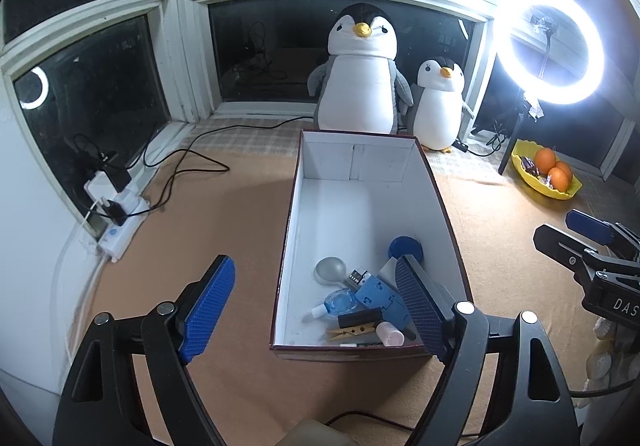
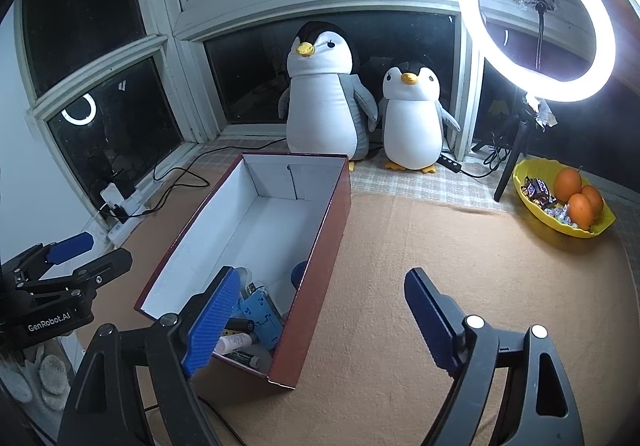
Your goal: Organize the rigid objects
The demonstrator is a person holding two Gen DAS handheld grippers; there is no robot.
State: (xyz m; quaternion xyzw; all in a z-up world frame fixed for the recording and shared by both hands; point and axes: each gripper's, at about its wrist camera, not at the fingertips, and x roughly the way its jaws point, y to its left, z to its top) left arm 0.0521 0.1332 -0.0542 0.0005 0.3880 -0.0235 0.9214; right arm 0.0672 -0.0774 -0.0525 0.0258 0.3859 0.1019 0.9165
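Your box (image 1: 436, 181) sits open in the middle of the mat (image 1: 224, 213), and everything small is already heaped at its near end: a blue block (image 1: 378, 296), a clear bottle (image 1: 340, 302), a clothespin (image 1: 352, 332), a pink tube (image 1: 390, 334), a blue cap (image 1: 406, 248) and a round lens (image 1: 331, 269). No loose piece shows on the mat around it, so you look to be between placements or at the end of the sorting. Your left gripper (image 1: 316, 310) stands wide open and empty, one finger outside the box wall, the other over the pile. Your right gripper (image 2: 320, 320) is also wide open with nothing held, straddling the box's right wall. Next you need either a fresh object from outside these views or a tidier arrangement inside; lift clear of the walls before moving. The penguins (image 1: 362, 69), ring light (image 1: 550, 45) and fruit bowl (image 1: 560, 193) stand well apart.
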